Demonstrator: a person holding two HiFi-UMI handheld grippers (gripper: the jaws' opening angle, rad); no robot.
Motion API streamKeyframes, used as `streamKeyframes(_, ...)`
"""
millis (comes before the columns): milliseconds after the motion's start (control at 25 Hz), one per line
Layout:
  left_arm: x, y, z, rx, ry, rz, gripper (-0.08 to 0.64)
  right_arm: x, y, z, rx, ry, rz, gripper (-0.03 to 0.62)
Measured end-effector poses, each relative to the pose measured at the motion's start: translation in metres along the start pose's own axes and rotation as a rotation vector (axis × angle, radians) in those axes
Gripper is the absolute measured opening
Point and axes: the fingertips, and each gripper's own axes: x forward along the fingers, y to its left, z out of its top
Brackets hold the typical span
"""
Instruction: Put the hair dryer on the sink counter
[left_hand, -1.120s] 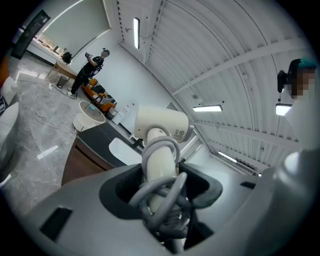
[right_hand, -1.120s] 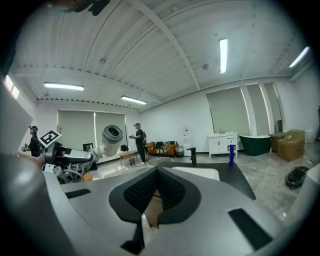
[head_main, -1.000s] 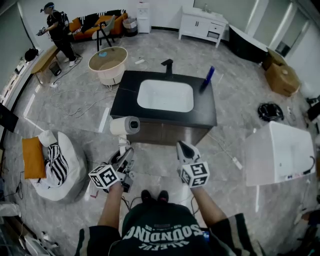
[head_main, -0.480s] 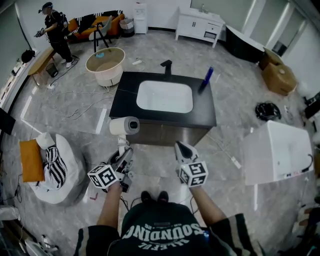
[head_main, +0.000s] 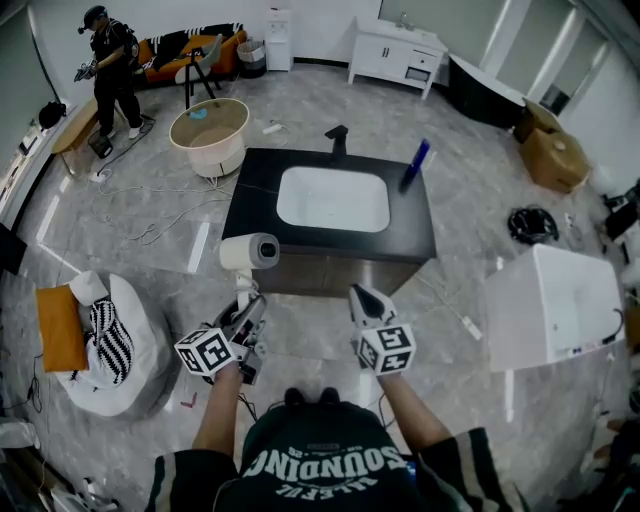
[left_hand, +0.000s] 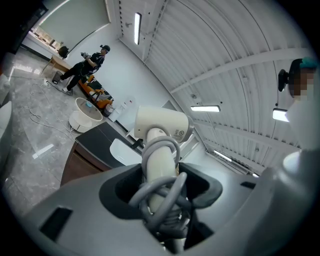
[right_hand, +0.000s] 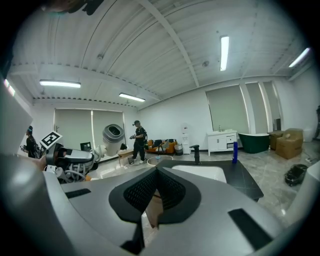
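Note:
The white hair dryer (head_main: 250, 251) stands upright in front of the sink counter's (head_main: 420, 228) near left corner, barrel on top. My left gripper (head_main: 245, 312) is shut on its handle, with the grey cord coiled round the handle between the jaws. In the left gripper view the hair dryer (left_hand: 161, 126) rises straight out of the left gripper (left_hand: 161, 186). The black counter holds a white basin (head_main: 333, 198), a black faucet (head_main: 337, 135) and a blue bottle (head_main: 415, 163). My right gripper (head_main: 363, 294) hangs shut and empty to the right, short of the counter's front edge. The right gripper (right_hand: 154, 186) looks at the counter (right_hand: 246, 178).
A round cream tub (head_main: 208, 128) stands beyond the counter's left side. A white beanbag with striped cloth (head_main: 112, 332) lies on the floor at left, a white box (head_main: 552, 305) at right. Cables trail over the floor. A person (head_main: 106, 62) stands far back left.
Both grippers keep the same pose and the hair dryer stays in the left one. The head view has drifted slightly, and the person at the back has shifted a little.

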Motion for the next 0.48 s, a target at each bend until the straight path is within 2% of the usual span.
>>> streamKeyframes(480, -0.007, 0.027, 0.009, -0.002, 0.033, -0.026, 0.219, 0.014, 0.017, -0.013, 0.042, -0.001, -0.053, 0.0)
